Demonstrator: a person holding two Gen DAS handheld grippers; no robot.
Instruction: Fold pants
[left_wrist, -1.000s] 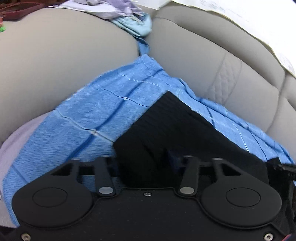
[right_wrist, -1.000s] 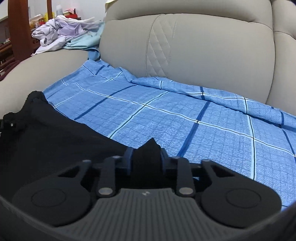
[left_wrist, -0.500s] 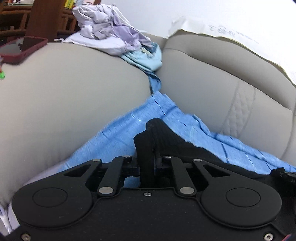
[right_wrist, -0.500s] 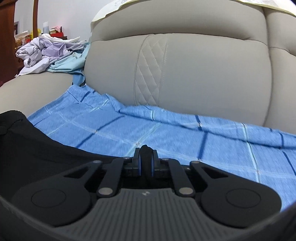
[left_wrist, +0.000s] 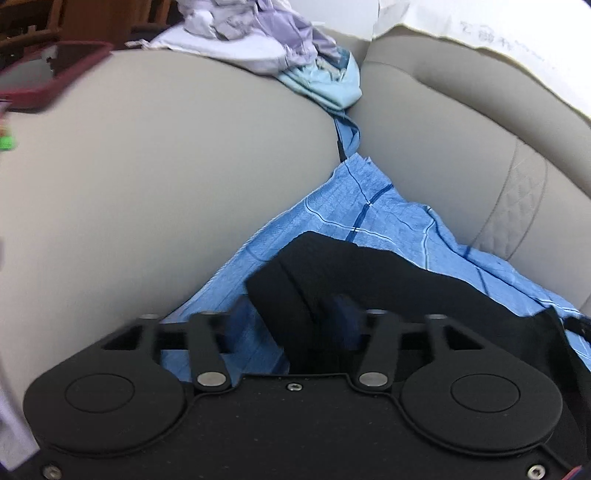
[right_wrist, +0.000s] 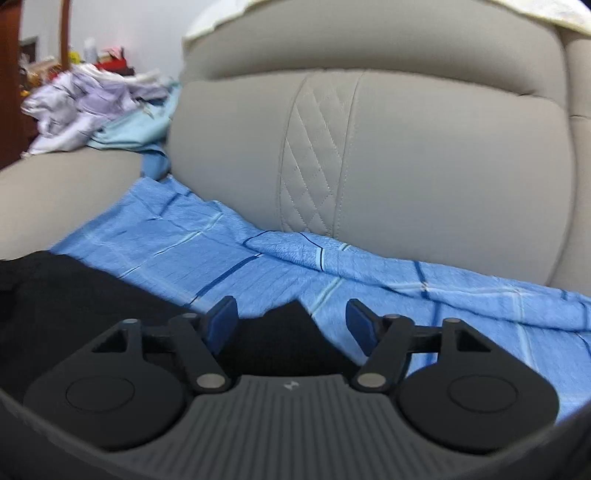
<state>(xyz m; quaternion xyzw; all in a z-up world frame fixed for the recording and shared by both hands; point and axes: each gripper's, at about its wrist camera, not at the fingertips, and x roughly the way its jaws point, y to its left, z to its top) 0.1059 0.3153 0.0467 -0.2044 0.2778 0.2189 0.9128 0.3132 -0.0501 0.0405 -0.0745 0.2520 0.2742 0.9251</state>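
The black pants (left_wrist: 369, 273) lie on a blue checked sheet (left_wrist: 354, 206) spread over a beige sofa seat. My left gripper (left_wrist: 291, 325) is open, and a folded corner of the pants lies loose between its fingers. In the right wrist view the pants (right_wrist: 74, 291) lie at lower left, with a black corner (right_wrist: 291, 332) resting between the spread blue pads (right_wrist: 221, 325). My right gripper (right_wrist: 291, 321) is open and holds nothing. Both grippers sit low over the sheet (right_wrist: 369, 277).
The sofa armrest (left_wrist: 166, 177) rises at left and the backrest (right_wrist: 369, 155) stands behind. A pile of crumpled pale clothes (left_wrist: 258, 37) sits on the armrest top. A dark red phone (left_wrist: 48, 77) lies on the armrest at far left.
Half a second ago both grippers were shut on the pants. Now both have opened and the fabric has dropped onto the sheet. Both views have shifted slightly.
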